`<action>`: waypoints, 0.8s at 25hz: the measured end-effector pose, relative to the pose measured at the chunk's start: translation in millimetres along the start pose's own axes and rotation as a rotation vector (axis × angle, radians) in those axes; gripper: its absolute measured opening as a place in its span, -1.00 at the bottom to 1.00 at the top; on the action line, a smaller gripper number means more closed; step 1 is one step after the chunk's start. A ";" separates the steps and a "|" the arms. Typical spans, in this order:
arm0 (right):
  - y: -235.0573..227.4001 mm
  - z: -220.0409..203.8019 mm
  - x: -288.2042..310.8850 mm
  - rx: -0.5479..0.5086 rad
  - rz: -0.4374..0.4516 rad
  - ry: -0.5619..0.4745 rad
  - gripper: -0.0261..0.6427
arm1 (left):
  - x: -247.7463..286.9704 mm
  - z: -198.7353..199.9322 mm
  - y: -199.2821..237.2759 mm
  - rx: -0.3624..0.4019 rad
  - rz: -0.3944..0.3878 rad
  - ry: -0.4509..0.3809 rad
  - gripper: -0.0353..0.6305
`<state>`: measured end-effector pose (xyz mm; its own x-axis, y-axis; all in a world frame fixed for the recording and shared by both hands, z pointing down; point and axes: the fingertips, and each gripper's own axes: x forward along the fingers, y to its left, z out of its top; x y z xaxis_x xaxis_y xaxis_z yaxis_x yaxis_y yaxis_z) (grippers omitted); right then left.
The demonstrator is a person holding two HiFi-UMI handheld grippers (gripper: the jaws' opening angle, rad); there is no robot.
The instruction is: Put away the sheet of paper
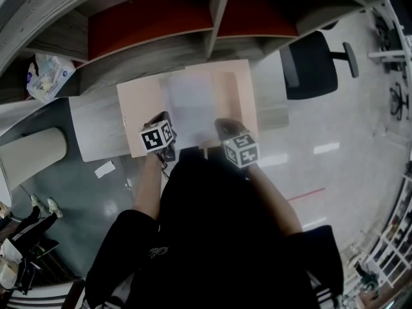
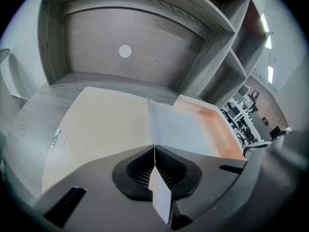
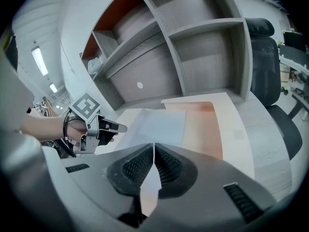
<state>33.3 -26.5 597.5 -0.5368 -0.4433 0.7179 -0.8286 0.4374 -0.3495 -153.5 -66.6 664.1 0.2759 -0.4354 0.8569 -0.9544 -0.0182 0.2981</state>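
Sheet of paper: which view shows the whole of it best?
The head view: the whole sheet of paper shows over the pinkish board, with the left tongs and right tongs at its near edge. Each gripper view shows only a part, its edge pinched in shut tongs.

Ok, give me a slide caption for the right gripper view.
Right hand-held gripper shut on a thin white sheet of paper over a pale peach board.

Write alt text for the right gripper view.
The right gripper is shut on the near edge of a white sheet of paper stretching over a pale board on a grey desk. The left gripper is at the sheet's left side; shelves stand behind, an office chair at right.
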 end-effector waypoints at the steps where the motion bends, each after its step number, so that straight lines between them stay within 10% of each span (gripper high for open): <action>1: 0.4 -0.4 0.5 0.000 0.003 0.002 -0.85 | -0.5 -1.2 1.0 0.000 0.001 0.001 -0.76; 20: 1.1 -0.3 4.5 -0.012 0.027 0.015 -0.85 | -10.7 -28.0 3.0 -0.029 -0.056 0.092 -0.50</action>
<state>30.0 -27.7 600.5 -0.5569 -0.4196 0.7168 -0.8115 0.4587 -0.3620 -156.1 -36.8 667.6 0.3391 -0.3496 0.8734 -0.9339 -0.0131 0.3573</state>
